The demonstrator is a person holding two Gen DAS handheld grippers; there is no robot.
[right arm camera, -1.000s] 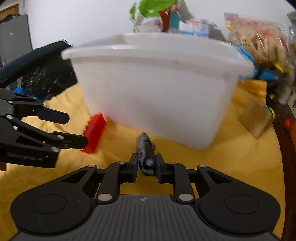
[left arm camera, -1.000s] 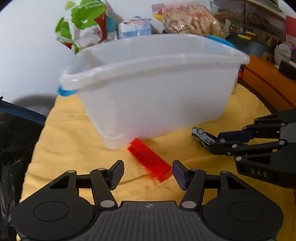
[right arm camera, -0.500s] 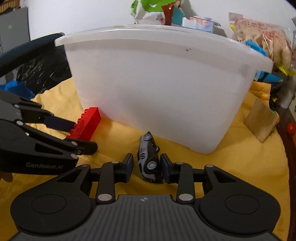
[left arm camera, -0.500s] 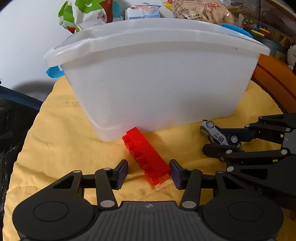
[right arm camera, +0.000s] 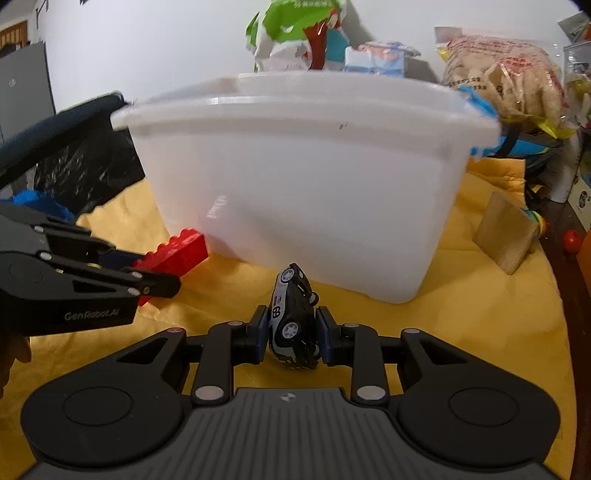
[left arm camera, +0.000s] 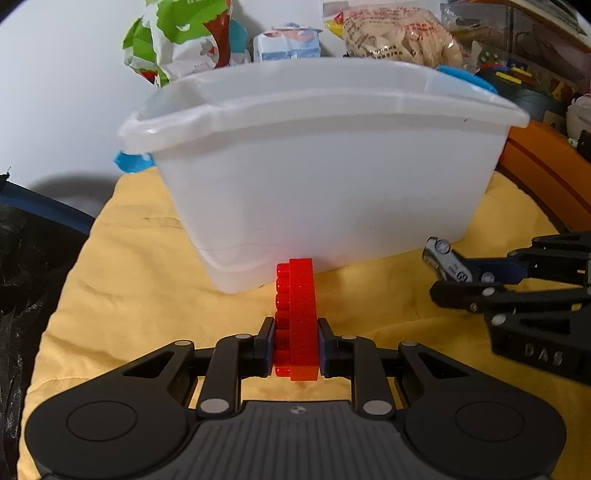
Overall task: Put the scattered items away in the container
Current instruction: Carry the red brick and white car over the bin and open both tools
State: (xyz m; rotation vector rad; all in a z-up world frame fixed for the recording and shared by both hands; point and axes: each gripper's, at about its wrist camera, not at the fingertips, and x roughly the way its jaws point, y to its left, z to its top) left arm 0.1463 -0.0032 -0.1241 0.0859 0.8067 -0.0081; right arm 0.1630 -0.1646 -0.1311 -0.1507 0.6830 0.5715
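Note:
A white plastic container (left arm camera: pixel 332 177) stands on a yellow cloth (left arm camera: pixel 129 288); it also shows in the right wrist view (right arm camera: pixel 303 184). My left gripper (left arm camera: pixel 294 349) is shut on a red toy brick (left arm camera: pixel 297 317), held on edge just in front of the container's base; the brick also shows in the right wrist view (right arm camera: pixel 173 256). My right gripper (right arm camera: pixel 291 338) is shut on a small black-and-white toy car (right arm camera: pixel 291 317), tilted nose up, a little off the cloth. The car also shows in the left wrist view (left arm camera: pixel 445 260).
Snack bags (left arm camera: pixel 399 33) and a small carton (left arm camera: pixel 288 42) stand behind the container. A wooden block (right arm camera: pixel 506 230) lies on the cloth at the right. A black mesh basket (right arm camera: pixel 74 158) stands at the left. A blue lid (left arm camera: pixel 469 79) sticks out behind the container.
My left gripper closed on the red brick and turned it on edge. My right gripper closed on the toy car and lifted it, nose tilted up.

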